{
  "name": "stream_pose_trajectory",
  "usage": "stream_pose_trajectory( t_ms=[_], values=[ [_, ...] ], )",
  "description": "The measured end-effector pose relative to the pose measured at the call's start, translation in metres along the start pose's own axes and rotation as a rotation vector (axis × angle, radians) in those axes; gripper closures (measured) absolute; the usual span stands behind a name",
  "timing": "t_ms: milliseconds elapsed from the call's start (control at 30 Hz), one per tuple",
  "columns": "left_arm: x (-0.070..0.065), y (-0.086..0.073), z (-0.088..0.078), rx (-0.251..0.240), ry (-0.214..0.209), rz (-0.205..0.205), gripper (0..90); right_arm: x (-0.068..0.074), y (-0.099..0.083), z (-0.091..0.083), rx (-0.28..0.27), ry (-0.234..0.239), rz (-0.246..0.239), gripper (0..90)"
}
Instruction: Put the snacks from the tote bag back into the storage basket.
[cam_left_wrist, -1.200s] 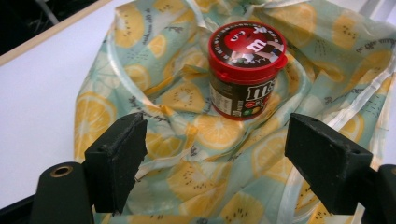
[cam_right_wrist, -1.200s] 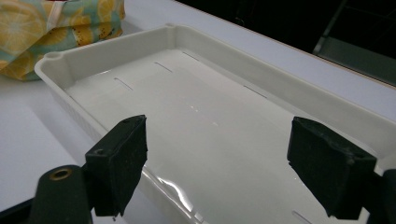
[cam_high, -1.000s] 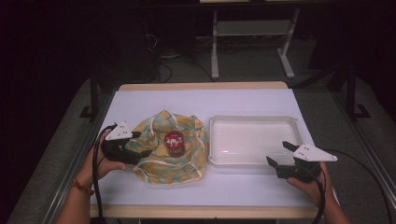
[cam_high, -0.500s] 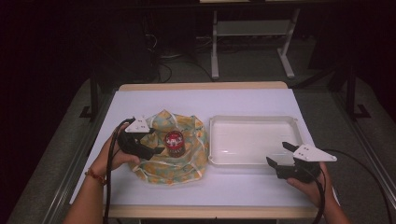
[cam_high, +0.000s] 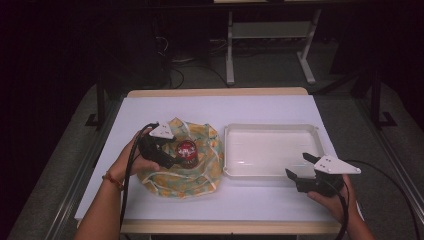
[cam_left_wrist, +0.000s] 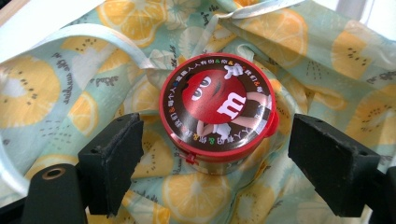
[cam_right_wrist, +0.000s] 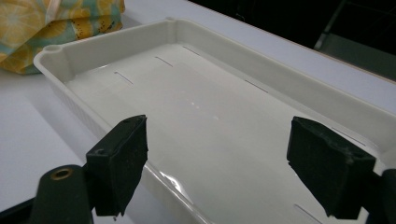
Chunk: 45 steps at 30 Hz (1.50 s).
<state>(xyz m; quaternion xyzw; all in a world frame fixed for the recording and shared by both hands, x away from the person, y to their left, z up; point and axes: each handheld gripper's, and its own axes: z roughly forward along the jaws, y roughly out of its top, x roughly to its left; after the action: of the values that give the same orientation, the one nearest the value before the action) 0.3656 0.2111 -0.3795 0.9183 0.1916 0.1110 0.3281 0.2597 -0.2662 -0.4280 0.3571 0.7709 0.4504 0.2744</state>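
While my left gripper (cam_left_wrist: 212, 154) stood spread around the red tin (cam_left_wrist: 217, 109) on the cloth (cam_high: 200, 172), I judged squeezing next; right gripper (cam_high: 304, 167), spread, waited beside the tray (cam_high: 270, 131).

We see the left gripper (cam_left_wrist: 212, 163) jaws spread wide either side of a red M&M's tin (cam_left_wrist: 215, 111); tin sits on citrus-print cloth (cam_left_wrist: 60, 88); no contact.
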Motion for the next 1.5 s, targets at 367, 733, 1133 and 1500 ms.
stream_pose_trajectory(
  t_ms=[367,733,1133,1500],
  values=[
    [0.003,0.005,0.013,0.063,-0.022,0.025,17.4,0.001,-0.001,-0.002,0.003,-0.004,-0.004,20.0],
    [0.005,0.016,0.029,0.123,-0.062,0.057,17.1,0.002,-0.003,-0.006,0.002,-0.007,-0.001,20.0],
    [0.003,0.02,0.046,0.199,-0.069,0.097,18.8,0.002,-0.007,-0.011,0.006,-0.017,0.003,20.5],
    [0.006,0.019,0.048,0.2,-0.087,0.08,23.3,0.001,-0.008,-0.014,0.004,-0.024,0.0,20.9]
  ],
)
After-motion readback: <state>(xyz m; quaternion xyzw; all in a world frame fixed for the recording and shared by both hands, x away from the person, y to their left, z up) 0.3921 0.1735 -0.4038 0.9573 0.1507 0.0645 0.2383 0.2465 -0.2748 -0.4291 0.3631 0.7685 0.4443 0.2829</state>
